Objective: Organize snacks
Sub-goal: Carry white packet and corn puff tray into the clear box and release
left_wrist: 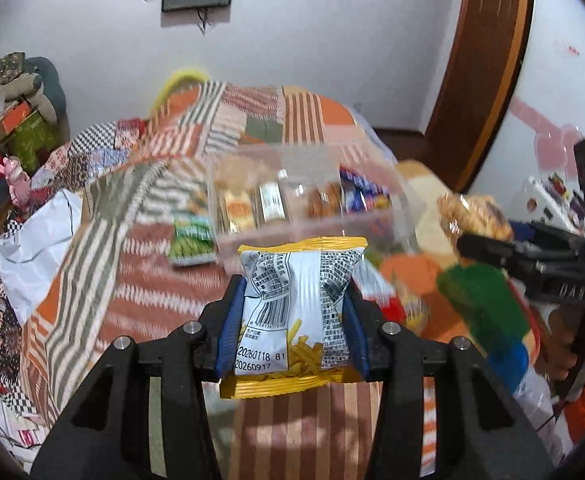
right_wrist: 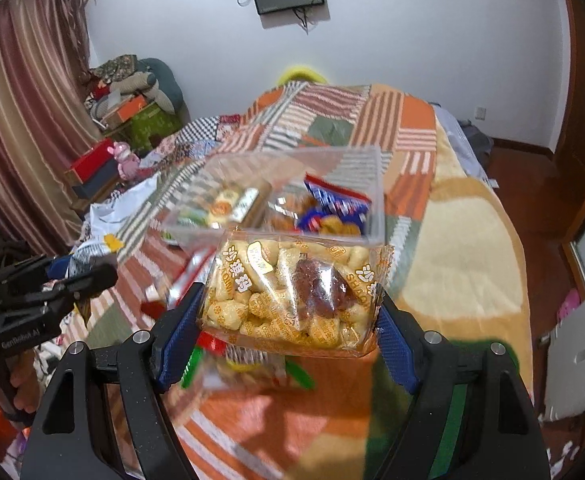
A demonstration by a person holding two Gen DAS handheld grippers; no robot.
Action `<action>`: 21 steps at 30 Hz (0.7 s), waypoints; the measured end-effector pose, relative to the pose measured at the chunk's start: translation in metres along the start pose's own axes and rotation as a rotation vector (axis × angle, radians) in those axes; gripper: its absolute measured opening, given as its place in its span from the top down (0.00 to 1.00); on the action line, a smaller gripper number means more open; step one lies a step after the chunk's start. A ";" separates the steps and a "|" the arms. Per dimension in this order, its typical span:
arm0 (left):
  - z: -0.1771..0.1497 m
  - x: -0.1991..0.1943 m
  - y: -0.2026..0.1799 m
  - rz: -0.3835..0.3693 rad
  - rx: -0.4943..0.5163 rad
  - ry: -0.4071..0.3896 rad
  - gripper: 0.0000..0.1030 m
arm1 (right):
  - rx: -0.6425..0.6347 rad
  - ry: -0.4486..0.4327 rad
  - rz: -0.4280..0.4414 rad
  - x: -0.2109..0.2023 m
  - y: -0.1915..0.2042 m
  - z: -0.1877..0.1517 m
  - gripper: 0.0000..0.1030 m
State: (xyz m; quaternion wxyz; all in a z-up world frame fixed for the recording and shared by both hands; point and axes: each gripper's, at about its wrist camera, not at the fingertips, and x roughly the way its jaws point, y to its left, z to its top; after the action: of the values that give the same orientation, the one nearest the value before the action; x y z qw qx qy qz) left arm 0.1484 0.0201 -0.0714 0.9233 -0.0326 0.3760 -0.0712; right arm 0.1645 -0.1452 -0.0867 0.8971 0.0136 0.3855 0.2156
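Note:
My left gripper (left_wrist: 292,320) is shut on a yellow-and-white snack packet (left_wrist: 298,312), held above the bed just short of a clear plastic box (left_wrist: 312,226). My right gripper (right_wrist: 288,312) is shut on a clear pack of puffed-rice cake (right_wrist: 292,296), held in front of the same box (right_wrist: 196,232). The box holds several wrapped snacks, among them blue-and-red packets (right_wrist: 332,208). The right gripper and its pack (left_wrist: 474,214) show at the right of the left wrist view. The left gripper (right_wrist: 72,280) shows at the left of the right wrist view.
A patchwork blanket (left_wrist: 140,240) covers the bed. A green snack packet (left_wrist: 192,236) lies left of the box. More loose snacks (right_wrist: 248,364) lie below the right gripper. White plastic bag (left_wrist: 32,248) at the bed's left. Boxes and clothes (right_wrist: 132,96) stand by the curtain.

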 end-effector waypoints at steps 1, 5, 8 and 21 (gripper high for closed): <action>0.008 0.001 0.003 -0.002 -0.010 -0.012 0.56 | -0.002 -0.007 0.005 0.002 0.001 0.005 0.26; 0.030 0.008 0.010 0.004 -0.028 -0.041 0.56 | 0.003 -0.022 0.020 0.011 0.001 0.019 0.26; 0.042 0.018 0.016 0.017 -0.034 -0.054 0.56 | 0.013 -0.026 0.033 0.021 0.000 0.029 0.26; 0.068 0.106 0.041 0.008 -0.092 0.033 0.55 | -0.016 0.017 0.026 0.083 0.001 0.056 0.26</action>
State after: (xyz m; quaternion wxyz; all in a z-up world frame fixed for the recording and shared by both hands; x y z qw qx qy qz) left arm 0.2748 0.0447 -0.1004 0.9149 -0.0723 0.3940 -0.0505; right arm 0.2532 -0.1033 -0.1039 0.8910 0.0095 0.3911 0.2304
